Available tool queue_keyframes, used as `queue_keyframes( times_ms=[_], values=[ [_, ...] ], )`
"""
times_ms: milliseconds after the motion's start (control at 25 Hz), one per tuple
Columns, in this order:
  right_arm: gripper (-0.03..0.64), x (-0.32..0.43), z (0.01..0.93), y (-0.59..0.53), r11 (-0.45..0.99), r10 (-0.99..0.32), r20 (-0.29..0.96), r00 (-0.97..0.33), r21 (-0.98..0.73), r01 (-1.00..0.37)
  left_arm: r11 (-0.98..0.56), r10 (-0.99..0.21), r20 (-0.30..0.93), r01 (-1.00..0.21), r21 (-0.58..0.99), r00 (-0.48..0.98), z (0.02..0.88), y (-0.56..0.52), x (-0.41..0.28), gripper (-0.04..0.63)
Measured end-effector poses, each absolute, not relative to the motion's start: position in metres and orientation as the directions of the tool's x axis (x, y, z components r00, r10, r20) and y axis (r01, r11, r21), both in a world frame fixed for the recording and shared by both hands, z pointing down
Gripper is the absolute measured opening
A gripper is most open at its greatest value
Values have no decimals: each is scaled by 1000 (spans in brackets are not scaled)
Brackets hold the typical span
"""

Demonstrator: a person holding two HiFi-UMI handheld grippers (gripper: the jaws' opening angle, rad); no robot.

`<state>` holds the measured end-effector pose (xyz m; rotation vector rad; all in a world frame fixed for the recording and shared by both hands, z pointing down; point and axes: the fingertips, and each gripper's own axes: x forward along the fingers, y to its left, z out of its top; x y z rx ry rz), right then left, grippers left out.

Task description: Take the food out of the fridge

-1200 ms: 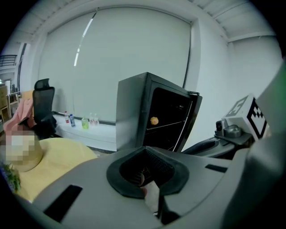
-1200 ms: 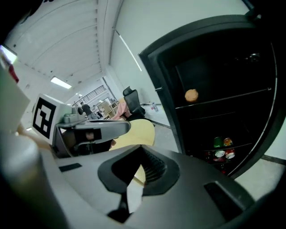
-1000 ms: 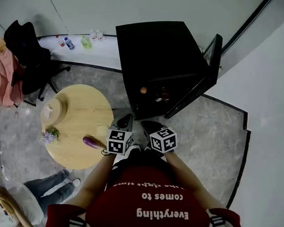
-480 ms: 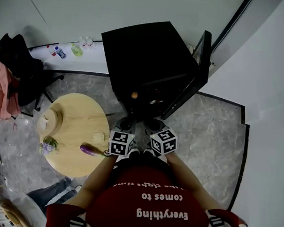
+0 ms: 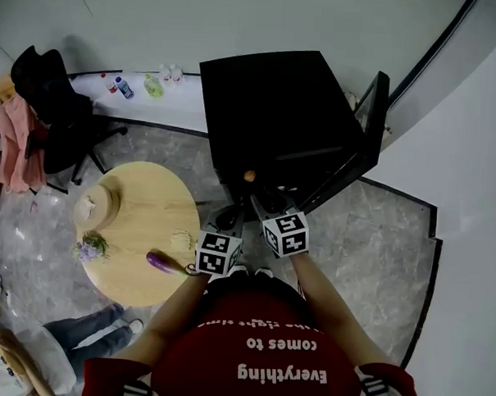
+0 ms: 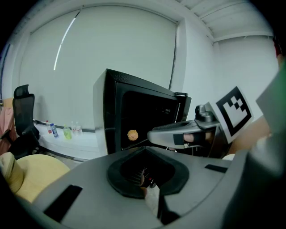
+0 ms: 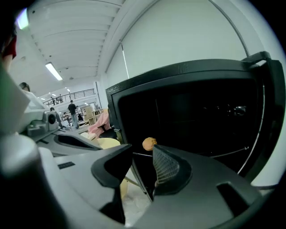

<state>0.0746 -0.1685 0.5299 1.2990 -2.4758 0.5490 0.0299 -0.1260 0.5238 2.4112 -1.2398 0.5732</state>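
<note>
The black fridge (image 5: 277, 104) stands with its door (image 5: 361, 149) swung open to the right. A round orange piece of food (image 5: 249, 176) lies at the front of a shelf, also visible in the left gripper view (image 6: 132, 134) and the right gripper view (image 7: 149, 143). My right gripper (image 7: 143, 154) is just in front of the shelf, its jaws opening with nothing between them; the orange food shows beyond the gap. My left gripper (image 6: 145, 176) hangs lower and to the left, jaws together and empty. The head view shows both marker cubes, left (image 5: 218, 253) and right (image 5: 286, 234).
Left of the fridge is a round wooden table (image 5: 140, 221) holding a purple eggplant (image 5: 165, 262), a straw hat (image 5: 96, 203) and a small bunch of flowers (image 5: 90, 246). Behind it stands a black office chair (image 5: 59, 103), and bottles (image 5: 142, 86) line a white ledge. A seated person's legs (image 5: 86, 334) are at lower left.
My right gripper has gone forward and up towards the fridge opening. The left gripper has shifted a little forward beside it.
</note>
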Motion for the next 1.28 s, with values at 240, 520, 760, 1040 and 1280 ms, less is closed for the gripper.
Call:
queue_keyframes(
  times_ms=[240, 520, 760, 1040, 1280],
  values=[
    [158, 60, 536, -197, 573, -690, 451, -566, -139, -808, -508, -693, 519, -850, 142, 501, 523, -129, 15, 2],
    [190, 54, 556, -222, 579, -672, 507, -540, -95, -810, -470, -703, 535, -871, 145, 469, 529, -128, 1, 2],
    [192, 49, 566, -230, 580, -656, 530, -538, -104, -808, -451, -714, 534, -881, 143, 453, 528, -126, -5, 2],
    [190, 47, 568, -232, 577, -645, 545, -535, -111, -809, -441, -723, 530, -886, 141, 444, 528, -124, -6, 2],
    [166, 47, 574, -229, 572, -636, 574, -516, -99, -814, -435, -724, 532, -889, 144, 440, 527, -121, -8, 2]
  ],
)
